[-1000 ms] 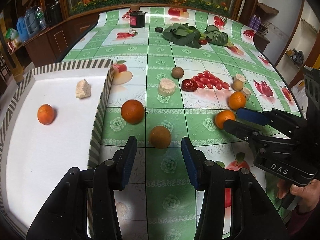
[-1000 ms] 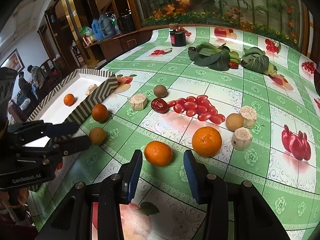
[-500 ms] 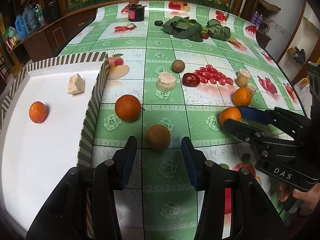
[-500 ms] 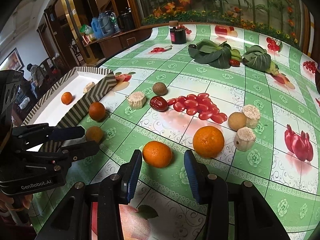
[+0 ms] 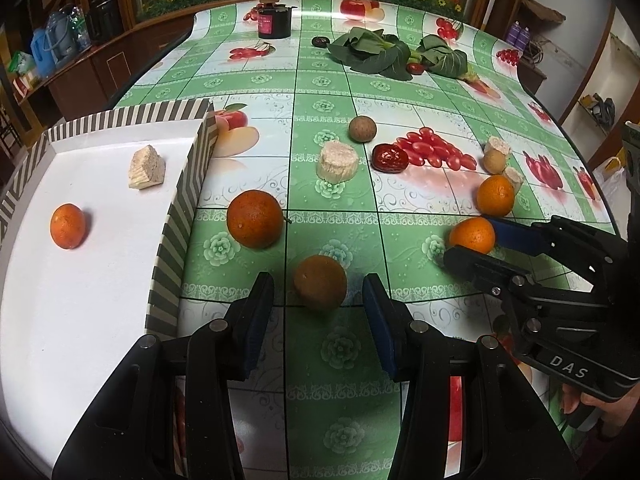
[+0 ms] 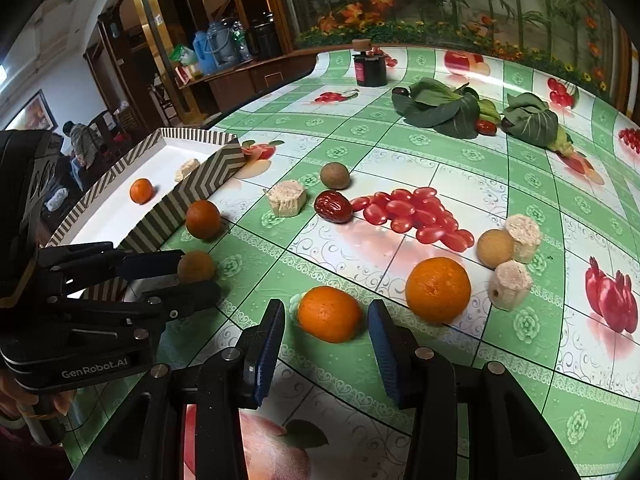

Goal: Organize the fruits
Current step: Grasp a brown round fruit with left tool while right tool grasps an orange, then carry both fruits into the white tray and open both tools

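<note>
A dull brown round fruit (image 5: 320,282) lies on the tablecloth just ahead of my left gripper (image 5: 318,280). The gripper is open and its pads stand clear of the fruit on both sides. A small orange (image 6: 330,314) sits between the tips of my right gripper (image 6: 326,308), which is also open and not touching it. Each gripper shows in the other's view: the right gripper (image 5: 468,248) around its orange (image 5: 472,234), the left gripper (image 6: 180,276) by the brown fruit (image 6: 196,266). The white tray (image 5: 180,208) with a striped rim holds a small orange (image 5: 67,226) and a pale chunk (image 5: 146,168).
Loose on the cloth are a darker orange (image 5: 254,219) beside the tray wall, a bigger orange (image 6: 438,290), a red date (image 5: 390,158), a brown round fruit (image 5: 362,129) and several pale chunks (image 5: 337,160). Leafy greens (image 5: 376,56) and a dark jar (image 5: 274,20) stand at the far end.
The left gripper has drifted slightly right, and the brown fruit sits a touch nearer its fingertips. The right gripper stays around the orange with the same gap.
</note>
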